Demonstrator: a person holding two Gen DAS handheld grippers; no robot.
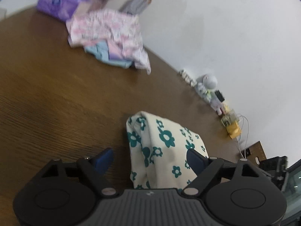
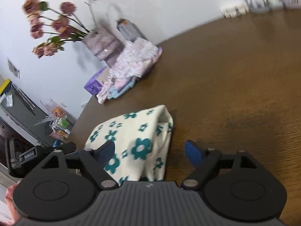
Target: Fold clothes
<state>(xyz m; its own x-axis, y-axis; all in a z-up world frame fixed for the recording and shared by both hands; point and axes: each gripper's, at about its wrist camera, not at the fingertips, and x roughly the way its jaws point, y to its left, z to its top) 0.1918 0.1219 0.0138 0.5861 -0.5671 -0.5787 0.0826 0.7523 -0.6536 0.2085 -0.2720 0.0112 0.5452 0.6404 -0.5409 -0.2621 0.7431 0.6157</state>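
Garment (image 1: 163, 146) on table (image 1: 56, 103), pile (image 1: 111, 35) seemingly behind.

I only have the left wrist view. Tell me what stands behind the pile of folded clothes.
Observer: A vase of pink flowers stands against the wall beside the pile of folded clothes.
Operator: Report the right gripper.
Observer: The right gripper is open; the flowered cloth lies between its fingers, ungripped.
Operator: Say what is beyond the table's edge on that side.
Observer: A dark cabinet with small clutter on top, lower than the wooden table.
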